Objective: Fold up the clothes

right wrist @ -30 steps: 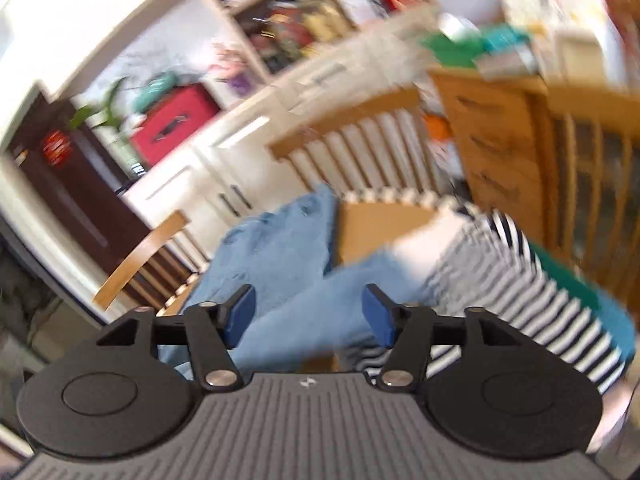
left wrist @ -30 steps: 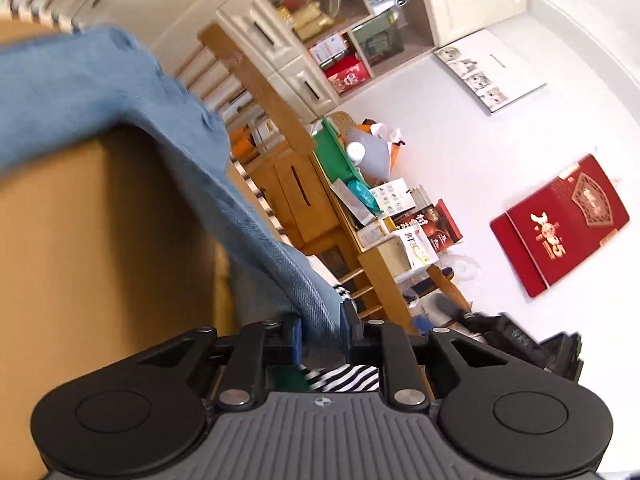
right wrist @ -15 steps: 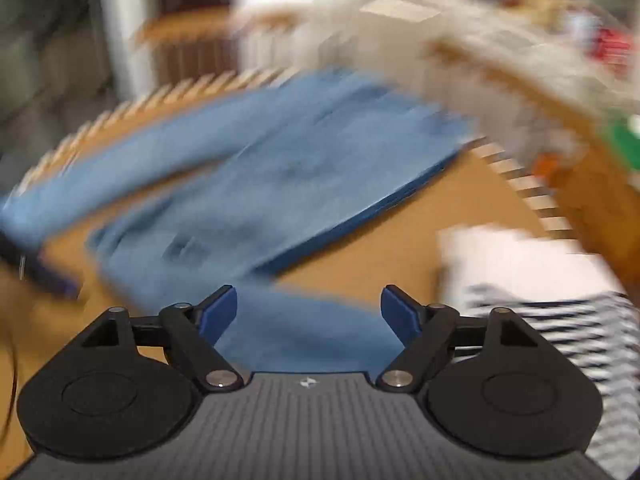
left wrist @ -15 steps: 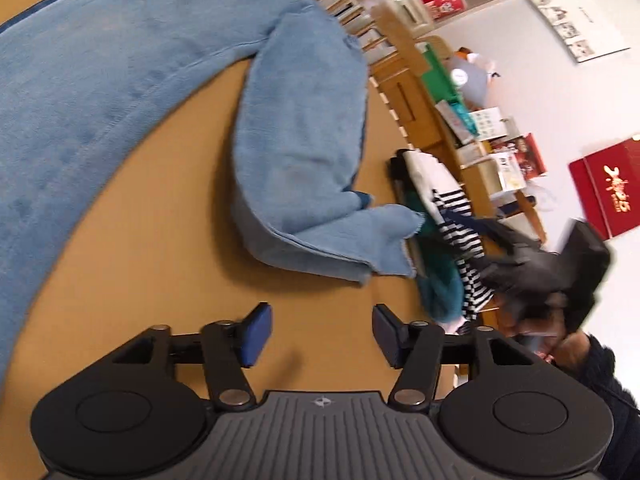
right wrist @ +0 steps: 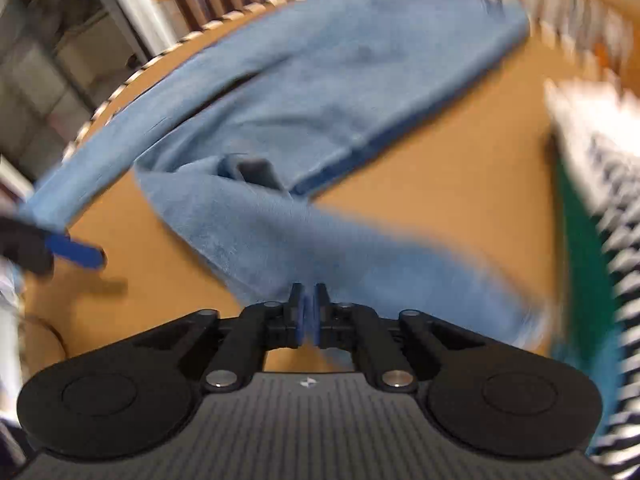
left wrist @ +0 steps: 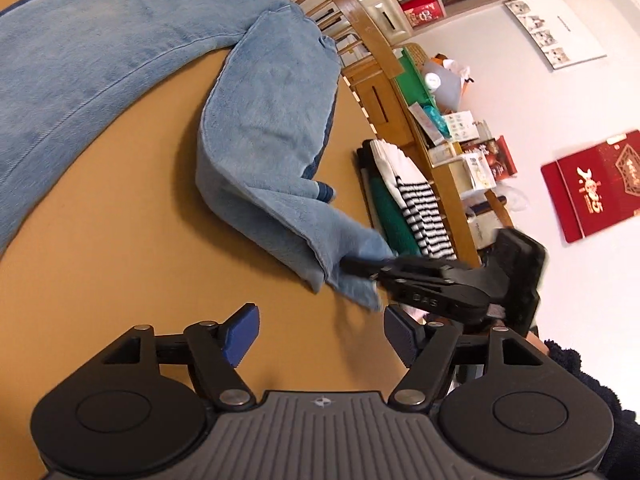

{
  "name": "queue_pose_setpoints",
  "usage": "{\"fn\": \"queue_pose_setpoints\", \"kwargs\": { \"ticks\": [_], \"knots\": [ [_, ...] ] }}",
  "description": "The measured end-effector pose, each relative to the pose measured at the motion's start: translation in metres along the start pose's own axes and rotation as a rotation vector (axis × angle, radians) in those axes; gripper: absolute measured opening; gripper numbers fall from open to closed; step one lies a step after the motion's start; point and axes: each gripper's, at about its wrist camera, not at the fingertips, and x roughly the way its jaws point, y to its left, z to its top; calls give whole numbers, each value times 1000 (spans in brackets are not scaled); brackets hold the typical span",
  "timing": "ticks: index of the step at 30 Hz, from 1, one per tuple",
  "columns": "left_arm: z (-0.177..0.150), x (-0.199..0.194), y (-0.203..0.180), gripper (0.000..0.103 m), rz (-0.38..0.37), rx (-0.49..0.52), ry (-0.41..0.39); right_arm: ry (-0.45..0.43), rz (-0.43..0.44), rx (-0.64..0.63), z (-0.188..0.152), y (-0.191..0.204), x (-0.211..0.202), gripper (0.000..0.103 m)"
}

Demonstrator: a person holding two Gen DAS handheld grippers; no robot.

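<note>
Light blue jeans [left wrist: 120,60] lie spread on the brown table [left wrist: 100,260], one leg folded back toward me. My left gripper [left wrist: 322,336] is open and empty just above the table, short of that leg's end. My right gripper [right wrist: 308,312] is shut on the hem of the jeans leg [right wrist: 280,232]; it also shows in the left wrist view [left wrist: 360,266], pinching the leg's end. The right wrist view is blurred by motion.
A folded stack of striped and green clothes [left wrist: 404,208] sits at the table's right edge, also in the right wrist view [right wrist: 592,220]. Wooden chairs [left wrist: 360,28] and a cluttered wooden shelf [left wrist: 448,128] stand beyond the table. A red box [left wrist: 596,188] lies on the floor.
My left gripper let go of the jeans and opened. My right gripper swung over and closed on the leg's hem.
</note>
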Motion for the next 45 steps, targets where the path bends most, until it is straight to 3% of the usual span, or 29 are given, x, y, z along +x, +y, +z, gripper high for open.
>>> {"fn": "queue_pose_setpoints", "kwargs": {
  "ticks": [1, 2, 4, 7, 9, 10, 11, 12, 13, 14, 16, 22, 25, 30, 33, 35, 36, 38, 39, 41, 44, 45],
  "knots": [
    [-2, -4, 0, 75, 0, -1, 4, -39, -27, -61, -2, 4, -13, 26],
    [-4, -7, 0, 76, 1, -2, 8, -74, -50, -118, -3, 7, -25, 58],
    [-8, -10, -2, 77, 2, 1, 12, -91, -59, -174, 4, -2, -37, 84],
    [-16, -5, -5, 79, 10, -9, 12, -56, -94, -221, 24, -28, -33, 85],
    [-21, 1, -6, 79, 17, -29, 12, 29, -23, -185, 28, -50, -13, 84],
    [-23, 6, -7, 80, 23, -38, 8, 73, 16, -162, 30, -60, -3, 72],
    [-25, 11, -9, 80, 29, -47, 5, 120, 70, -115, 30, -68, 4, 47],
    [-27, 16, -11, 81, 30, -57, 6, 127, 100, -69, 26, -73, 3, 40],
    [-29, 21, -12, 81, 31, -67, 8, 134, 131, -23, 21, -78, 2, 12],
    [-31, 26, -14, 81, 32, -77, 10, 140, 161, 26, 16, -82, 0, 4],
    [-34, 33, -18, 82, 26, -76, 26, 141, 221, 137, 1, -74, -16, 4],
    [-54, 19, -5, 83, -9, -91, 42, 118, 473, 326, -74, 11, -52, 4],
    [-68, 2, 12, 78, -26, -110, 63, 55, 571, 539, -110, 49, -51, 4],
    [-82, -44, 26, 65, -94, -46, 111, -55, 561, 699, -141, 119, -60, 4],
    [-80, -77, 18, 64, -68, 54, 168, -150, 582, 828, -157, 147, -67, 4],
    [-80, -97, 8, 69, 5, 173, 211, -165, 482, 814, -160, 165, -73, 9],
    [-81, -103, 3, 72, 98, 252, 230, -142, 374, 784, -162, 175, -73, 12],
    [-90, -106, -5, 71, 316, 428, 251, -53, 193, 752, -168, 193, -66, 33],
    [-95, -105, -8, 68, 381, 496, 250, -37, 171, 749, -173, 201, -67, 31],
    [-100, -108, -11, 67, 346, 531, 212, -38, 131, 729, -178, 216, -77, 40],
    [-104, -102, -15, 70, 232, 503, 137, -169, -13, 640, -175, 226, -112, 50],
    [-107, -90, -17, 69, 258, 531, 141, -199, -75, 603, -172, 228, -114, 50]
  ]
}}
